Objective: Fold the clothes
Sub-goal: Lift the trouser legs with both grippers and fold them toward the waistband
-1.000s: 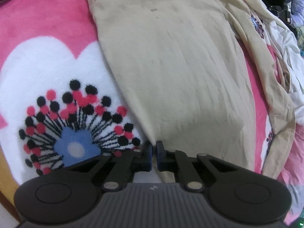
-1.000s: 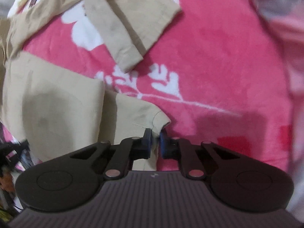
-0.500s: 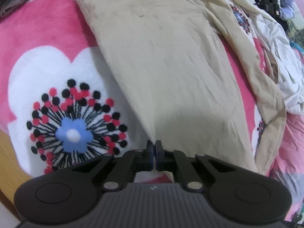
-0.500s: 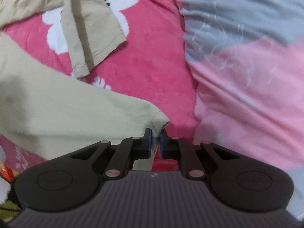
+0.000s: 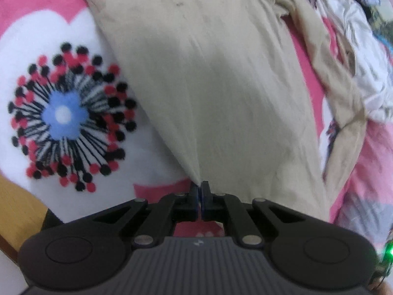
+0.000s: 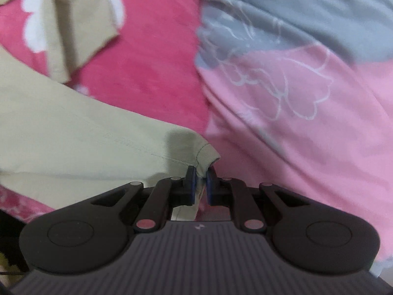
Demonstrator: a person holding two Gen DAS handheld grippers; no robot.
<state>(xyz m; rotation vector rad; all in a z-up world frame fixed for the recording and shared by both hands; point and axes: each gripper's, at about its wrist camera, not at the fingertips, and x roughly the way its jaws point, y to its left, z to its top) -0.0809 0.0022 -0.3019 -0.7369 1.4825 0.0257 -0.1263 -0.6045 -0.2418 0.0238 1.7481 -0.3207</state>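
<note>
1. Left wrist view: the left gripper (image 5: 199, 191) is seen with its jaws pressed together on a pinched corner of the beige garment (image 5: 221, 86). From the pinch the cloth is spread toward 12 o'clock over the pink blanket (image 5: 36, 2). A dotted flower print (image 5: 66, 115) is shown at 10 o'clock, and white crumpled cloth (image 5: 363, 56) at 2 o'clock.

2. Right wrist view: the right gripper (image 6: 201, 179) is seen narrowly closed on a hemmed corner of the beige garment (image 6: 73, 145), which is extended toward 9 o'clock. A pink-and-grey quilt (image 6: 294, 78) is shown at 1 o'clock.
</note>
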